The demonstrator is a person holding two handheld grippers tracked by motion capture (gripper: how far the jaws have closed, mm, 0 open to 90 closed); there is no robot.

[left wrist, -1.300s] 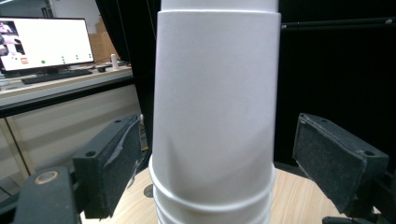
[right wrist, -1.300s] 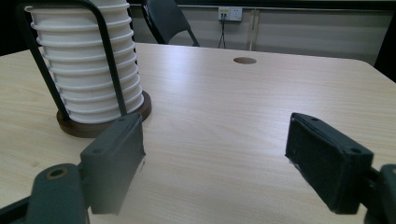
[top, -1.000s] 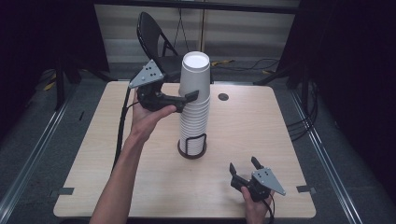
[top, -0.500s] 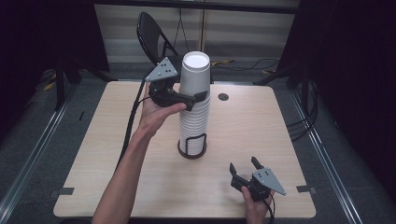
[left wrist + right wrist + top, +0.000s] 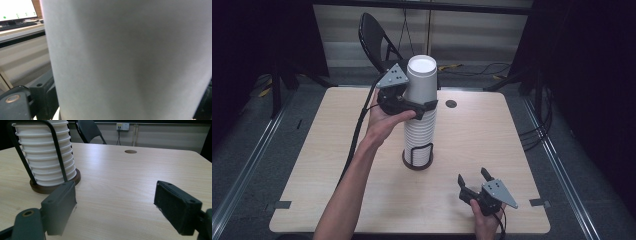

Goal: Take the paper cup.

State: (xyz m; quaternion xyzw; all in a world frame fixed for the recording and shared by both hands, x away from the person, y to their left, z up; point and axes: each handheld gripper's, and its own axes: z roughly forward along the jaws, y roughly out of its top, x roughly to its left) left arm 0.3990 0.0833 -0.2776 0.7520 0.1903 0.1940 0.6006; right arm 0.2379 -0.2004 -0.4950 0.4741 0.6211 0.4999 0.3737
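Left hand-held gripper jaws, just opened wider, straddle the top cup of the stack at bench centre. Right hand-held gripper, 5 o'clock of stack, spread wide, empty.

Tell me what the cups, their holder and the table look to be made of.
Cups: likely paper, matte white, with thin rolled rims stacked tight; foam or thin plastic can't be ruled out.
Holder: round dark-brown base, probably wood or plastic, with black bent rods, apparently coated metal wire.
Table: pale wood-grain top, smooth with a faint sheen, so probably laminate rather than solid wood.
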